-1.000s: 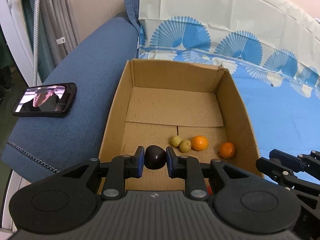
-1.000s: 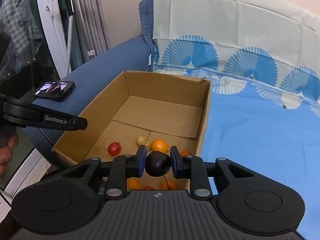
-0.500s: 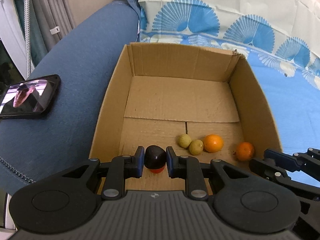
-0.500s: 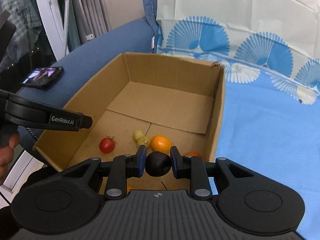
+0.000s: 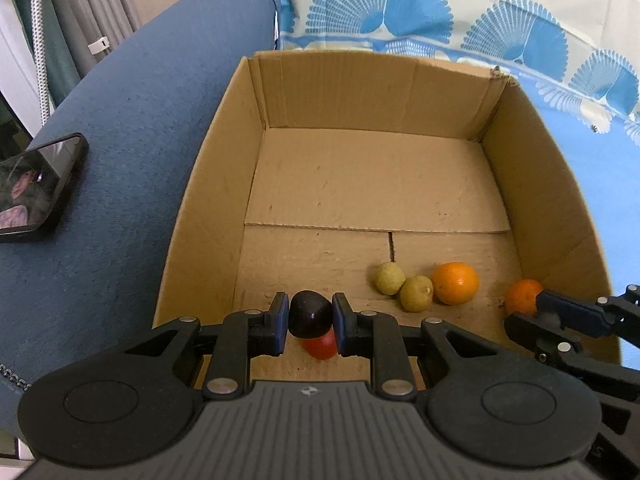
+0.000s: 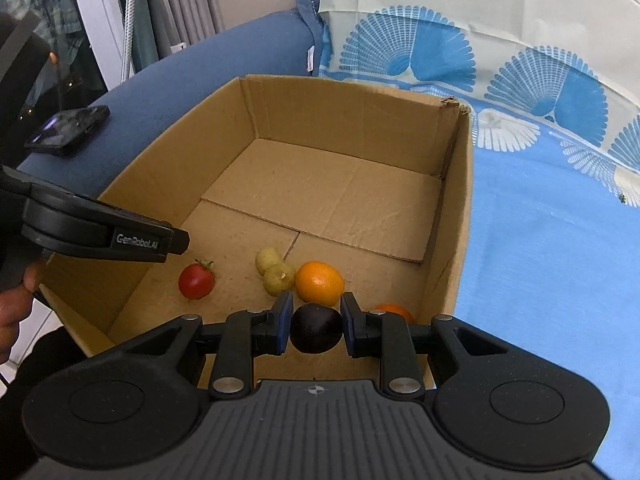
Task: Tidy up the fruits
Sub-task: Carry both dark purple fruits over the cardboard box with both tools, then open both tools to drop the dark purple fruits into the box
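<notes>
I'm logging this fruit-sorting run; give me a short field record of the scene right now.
left gripper: jaws shut on a dark plum
right gripper: jaws shut on a second dark plum
container: open cardboard box on a blue sofa
fruit on box floor: red tomato, two small green fruits, two oranges
beside box: phone on the sofa arm

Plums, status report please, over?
Left gripper and right gripper each shut on a plum. Both over the box. Tomato under left plum.
</notes>
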`<state>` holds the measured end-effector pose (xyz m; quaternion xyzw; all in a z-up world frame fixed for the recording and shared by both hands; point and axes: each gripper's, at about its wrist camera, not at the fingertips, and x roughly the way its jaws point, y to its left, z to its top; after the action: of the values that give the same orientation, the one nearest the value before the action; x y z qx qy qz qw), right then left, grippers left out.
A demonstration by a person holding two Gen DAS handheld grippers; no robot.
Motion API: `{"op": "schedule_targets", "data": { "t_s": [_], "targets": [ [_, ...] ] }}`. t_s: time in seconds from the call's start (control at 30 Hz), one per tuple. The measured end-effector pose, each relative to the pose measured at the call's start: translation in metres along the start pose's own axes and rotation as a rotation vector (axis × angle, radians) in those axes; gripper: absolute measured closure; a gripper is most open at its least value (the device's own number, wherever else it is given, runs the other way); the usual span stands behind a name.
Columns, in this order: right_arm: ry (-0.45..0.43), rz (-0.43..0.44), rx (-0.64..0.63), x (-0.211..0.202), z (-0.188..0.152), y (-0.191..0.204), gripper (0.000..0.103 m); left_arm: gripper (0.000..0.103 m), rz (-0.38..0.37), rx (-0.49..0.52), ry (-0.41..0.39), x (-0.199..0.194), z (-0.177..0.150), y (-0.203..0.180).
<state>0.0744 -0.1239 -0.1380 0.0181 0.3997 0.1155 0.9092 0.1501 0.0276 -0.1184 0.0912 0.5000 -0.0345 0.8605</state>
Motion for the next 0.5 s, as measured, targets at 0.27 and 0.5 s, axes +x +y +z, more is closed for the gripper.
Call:
{"op": "schedule_targets", "data": {
  "t_s": [0.27, 0.5],
  "targets": [
    [-0.009, 0.026, -0.052, 0.006, 0.001, 0.003, 0.029, 0.001, -0.018, 0.035, -0.010, 0.007, 0.000, -0.003],
    [-0.072, -0.004, -0.146, -0.023, -0.005, 0.016, 0.013, 0.000, 0.003, 0.077, -0.053, -0.026, -0.014, -0.008]
  ]
}}
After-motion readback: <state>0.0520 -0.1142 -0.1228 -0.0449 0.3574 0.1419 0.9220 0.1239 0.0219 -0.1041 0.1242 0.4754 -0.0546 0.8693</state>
